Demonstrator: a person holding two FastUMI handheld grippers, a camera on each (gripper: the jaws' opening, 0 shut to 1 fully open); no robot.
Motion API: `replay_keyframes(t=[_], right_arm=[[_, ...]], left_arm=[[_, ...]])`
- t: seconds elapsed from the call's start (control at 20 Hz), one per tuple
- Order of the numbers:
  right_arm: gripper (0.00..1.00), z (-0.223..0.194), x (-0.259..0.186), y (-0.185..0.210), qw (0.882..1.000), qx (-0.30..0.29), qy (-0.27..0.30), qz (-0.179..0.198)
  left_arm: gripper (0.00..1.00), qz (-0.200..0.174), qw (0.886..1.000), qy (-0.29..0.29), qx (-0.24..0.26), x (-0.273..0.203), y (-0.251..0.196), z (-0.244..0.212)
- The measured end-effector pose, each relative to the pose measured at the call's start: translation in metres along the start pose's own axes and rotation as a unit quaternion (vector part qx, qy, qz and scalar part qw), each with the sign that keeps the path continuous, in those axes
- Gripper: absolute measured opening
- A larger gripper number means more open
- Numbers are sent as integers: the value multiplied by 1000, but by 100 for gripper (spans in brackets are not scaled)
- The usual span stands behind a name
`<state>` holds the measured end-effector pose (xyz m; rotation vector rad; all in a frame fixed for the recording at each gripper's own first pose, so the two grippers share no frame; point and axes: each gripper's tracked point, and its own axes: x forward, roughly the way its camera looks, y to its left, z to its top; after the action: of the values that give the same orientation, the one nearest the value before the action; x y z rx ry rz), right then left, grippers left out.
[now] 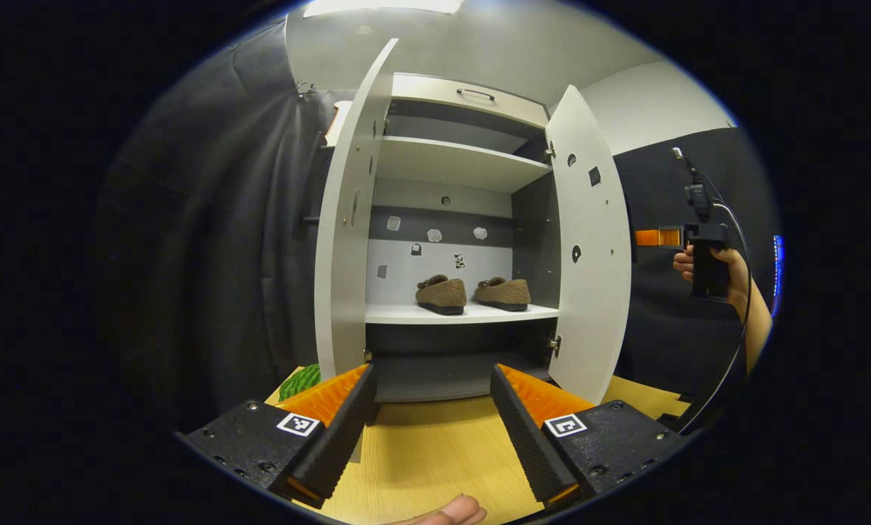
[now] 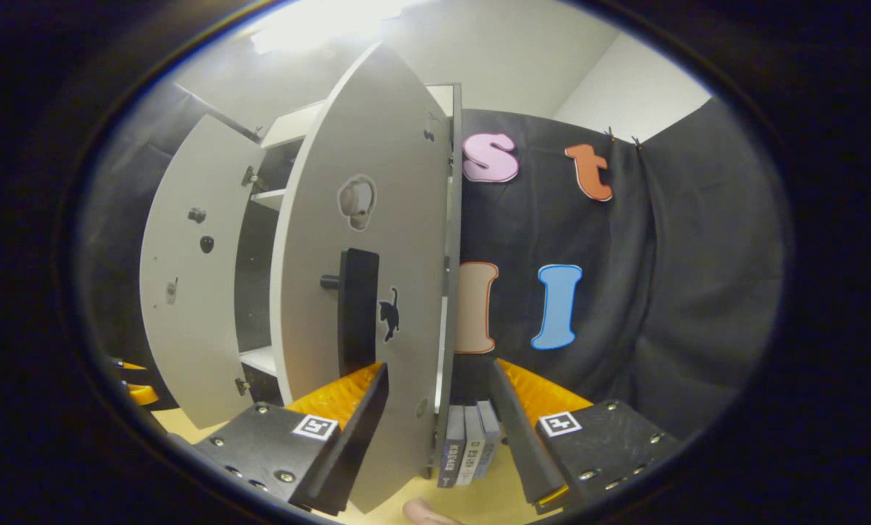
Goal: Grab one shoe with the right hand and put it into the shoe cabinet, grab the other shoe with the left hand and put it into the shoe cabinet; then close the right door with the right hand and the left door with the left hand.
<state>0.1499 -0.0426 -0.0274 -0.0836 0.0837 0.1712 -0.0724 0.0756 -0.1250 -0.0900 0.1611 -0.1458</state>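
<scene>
Two brown fuzzy shoes, one (image 1: pixel 442 293) left of the other (image 1: pixel 503 292), stand side by side on the middle shelf (image 1: pixel 458 313) of the white shoe cabinet. Both doors stand open: the left door (image 1: pixel 348 219) and the right door (image 1: pixel 588 248). My left gripper (image 1: pixel 431 415) is open and holds nothing, low in front of the cabinet. A hand holds my right gripper (image 1: pixel 643 238) just outside the right door. In the right gripper view, the right gripper (image 2: pixel 439 408) is open. The right door's (image 2: pixel 377 240) free edge lies between its fingers, near the black handle (image 2: pixel 358 310).
The cabinet stands on a light wooden table (image 1: pixel 420 452). A green striped object (image 1: pixel 300 380) lies by the left door's foot. Several books (image 2: pixel 468 445) stand beside the cabinet's right wall. Black cloth hangs on both sides. The left door (image 2: pixel 194 277) swings out toward me.
</scene>
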Motion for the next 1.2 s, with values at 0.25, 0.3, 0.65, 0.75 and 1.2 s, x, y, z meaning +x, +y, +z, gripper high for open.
replay_keyframes(t=[0.25,0.3,0.65,0.75,1.2], right_arm=[[86,0,8,31,1000,-3,-4,14],[82,0,11,36,1000,-3,-5,17],[98,-17,15,70,998,23,12,60],[98,-21,12,78,998,17,9,64],[98,-36,-6,104,996,27,1,89]], left_arm=[[96,-8,1000,-7,1,-1,-2,1],[96,-9,1000,-7,2,0,-1,1],[93,25,998,-55,22,-14,34,21],[97,57,997,-53,23,-21,58,20],[93,144,987,-69,6,-44,147,42]])
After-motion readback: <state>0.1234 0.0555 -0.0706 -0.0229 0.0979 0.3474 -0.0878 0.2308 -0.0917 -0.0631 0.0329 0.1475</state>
